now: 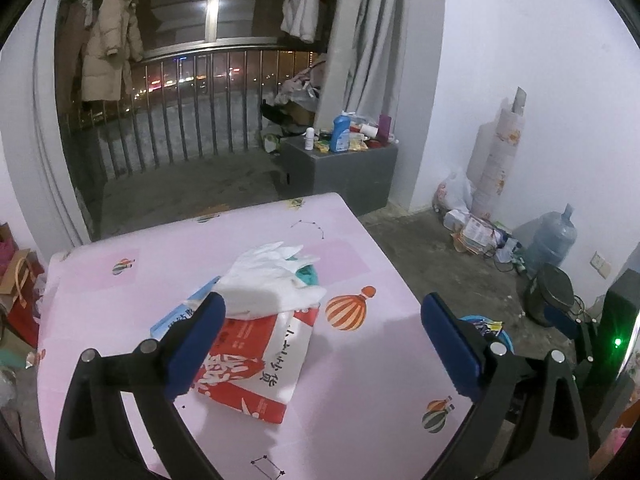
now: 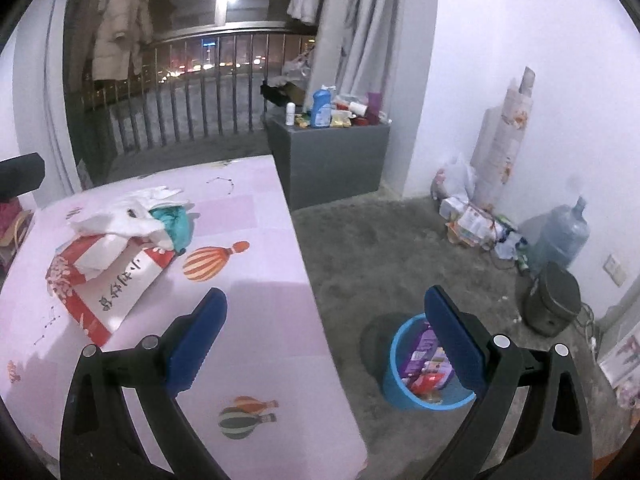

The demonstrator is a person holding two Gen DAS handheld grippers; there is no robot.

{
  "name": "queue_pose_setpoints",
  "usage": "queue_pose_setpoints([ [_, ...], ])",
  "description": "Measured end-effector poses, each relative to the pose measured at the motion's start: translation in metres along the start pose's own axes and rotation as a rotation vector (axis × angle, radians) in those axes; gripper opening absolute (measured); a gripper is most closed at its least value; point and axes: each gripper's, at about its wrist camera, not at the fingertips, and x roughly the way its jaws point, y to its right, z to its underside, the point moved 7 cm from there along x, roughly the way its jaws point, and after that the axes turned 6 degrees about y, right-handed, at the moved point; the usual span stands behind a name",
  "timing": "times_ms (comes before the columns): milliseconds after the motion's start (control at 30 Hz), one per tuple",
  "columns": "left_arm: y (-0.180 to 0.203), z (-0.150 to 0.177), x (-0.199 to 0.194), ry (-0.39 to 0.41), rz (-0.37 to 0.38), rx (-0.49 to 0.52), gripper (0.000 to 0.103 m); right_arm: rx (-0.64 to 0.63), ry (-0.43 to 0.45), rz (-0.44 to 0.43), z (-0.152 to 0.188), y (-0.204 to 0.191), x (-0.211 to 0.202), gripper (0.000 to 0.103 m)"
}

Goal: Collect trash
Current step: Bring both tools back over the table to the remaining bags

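A pink table [image 1: 360, 380] holds a red and white bag [image 1: 256, 364]. White gloves [image 1: 272, 280] lie on top.

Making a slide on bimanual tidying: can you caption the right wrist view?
Open right gripper above the pink table's edge, beside a blue plastic bin of wrappers on the floor.

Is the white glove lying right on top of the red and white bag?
Touching. In the left wrist view the white glove lies draped over the top edge of the red and white bag, with no gap showing between them.
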Motion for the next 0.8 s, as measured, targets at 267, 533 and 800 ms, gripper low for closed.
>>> queue_pose_setpoints([
  [267, -0.004, 0.0, -0.005, 0.026, -0.003, 0.0, 0.096, 0.06, 0.0, -0.093, -0.003, -0.01, -0.005, 0.095],
  [533, -0.011, 0.006, -0.011, 0.034, -0.017, 0.006, 0.096, 0.16, -0.027, -0.238, -0.003, -0.026, -0.004, 0.095],
  [800, -0.039, 0.011, -0.009, 0.053, -0.029, -0.029, 0.096, 0.181, -0.032, -0.289, -0.003, -0.041, 0.0, 0.095],
])
